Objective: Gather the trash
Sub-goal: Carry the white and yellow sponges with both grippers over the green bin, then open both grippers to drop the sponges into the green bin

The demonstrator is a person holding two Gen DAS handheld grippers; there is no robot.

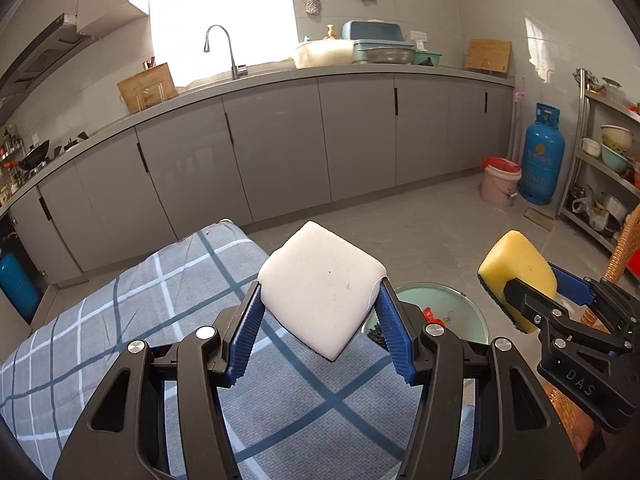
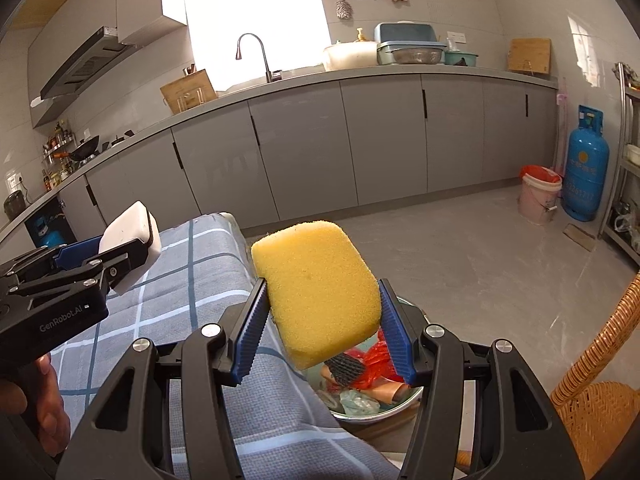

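My left gripper is shut on a white sponge, held in the air over the checked cloth. The same white sponge and left gripper show at the left of the right wrist view, with a hand below. My right gripper is shut on a yellow sponge with a dark scouring side. It hangs above a green basin holding red plastic, a dark scrubber and other trash. In the left wrist view the yellow sponge and right gripper sit right of the basin.
Grey kitchen cabinets with a sink tap run along the back. A blue gas cylinder and a pink bucket stand on the floor at the right. A wicker chair is close on the right, a metal rack beyond it.
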